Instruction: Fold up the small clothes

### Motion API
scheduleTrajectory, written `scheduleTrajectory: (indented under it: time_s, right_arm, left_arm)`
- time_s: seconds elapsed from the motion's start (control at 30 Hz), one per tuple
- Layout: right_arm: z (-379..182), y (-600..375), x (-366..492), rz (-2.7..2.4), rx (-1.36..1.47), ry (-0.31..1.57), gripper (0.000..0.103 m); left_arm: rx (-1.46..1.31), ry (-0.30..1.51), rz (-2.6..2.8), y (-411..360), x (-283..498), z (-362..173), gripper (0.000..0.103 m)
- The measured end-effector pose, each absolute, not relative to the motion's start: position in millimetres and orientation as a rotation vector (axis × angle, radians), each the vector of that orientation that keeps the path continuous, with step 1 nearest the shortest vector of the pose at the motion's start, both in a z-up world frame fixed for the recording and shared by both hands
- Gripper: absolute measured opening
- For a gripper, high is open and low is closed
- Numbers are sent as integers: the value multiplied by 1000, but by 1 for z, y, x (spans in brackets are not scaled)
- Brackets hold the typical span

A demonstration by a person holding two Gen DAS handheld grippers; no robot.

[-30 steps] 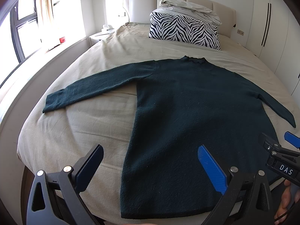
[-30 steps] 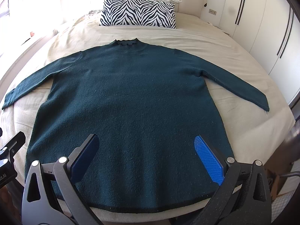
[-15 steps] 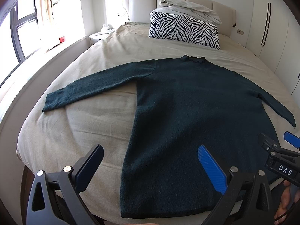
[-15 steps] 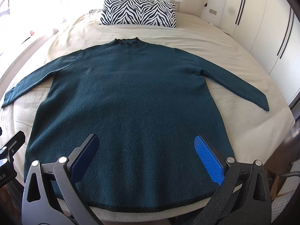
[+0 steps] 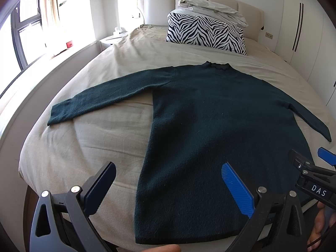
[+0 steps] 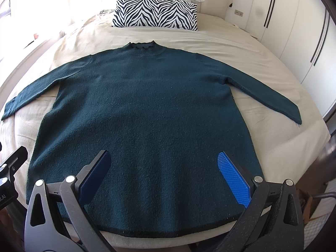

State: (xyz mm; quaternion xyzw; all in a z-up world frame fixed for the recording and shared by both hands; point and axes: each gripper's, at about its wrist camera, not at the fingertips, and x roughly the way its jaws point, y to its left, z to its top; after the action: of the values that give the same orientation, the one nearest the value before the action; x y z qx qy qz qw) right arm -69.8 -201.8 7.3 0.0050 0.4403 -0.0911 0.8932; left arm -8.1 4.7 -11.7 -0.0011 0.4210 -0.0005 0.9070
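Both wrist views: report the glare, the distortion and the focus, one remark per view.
Left wrist view: the window at left is blown out to white, the fisheye bows the bed edge, and the sweater is sharp. Right wrist view: glare washes out the upper left corner, the wardrobe doors curve, and the sweater knit reads crisply.

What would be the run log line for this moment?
sweater: flat on bed, unfolded | left gripper: open | right gripper: open, above hem
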Motion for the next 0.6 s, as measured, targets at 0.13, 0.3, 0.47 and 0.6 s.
scheduleTrajectory:
  time_s: [0.13, 0.3, 0.47, 0.6]
  right_arm:
    - [7, -201, -70, -189, 8, 914, 103]
    - [7, -202, -70, -190, 7, 914, 103]
    - [5, -201, -71, -189, 6, 917, 103]
    - [5, -200, -71, -189, 4, 918, 103]
  left_arm:
    - [-1, 870, 0, 4, -8, -11, 103]
    - [-3, 873, 3, 6, -7, -10, 103]
    - [-4, 873, 1, 6, -7, -10, 103]
    - [-4, 873, 2, 6, -7, -10, 103]
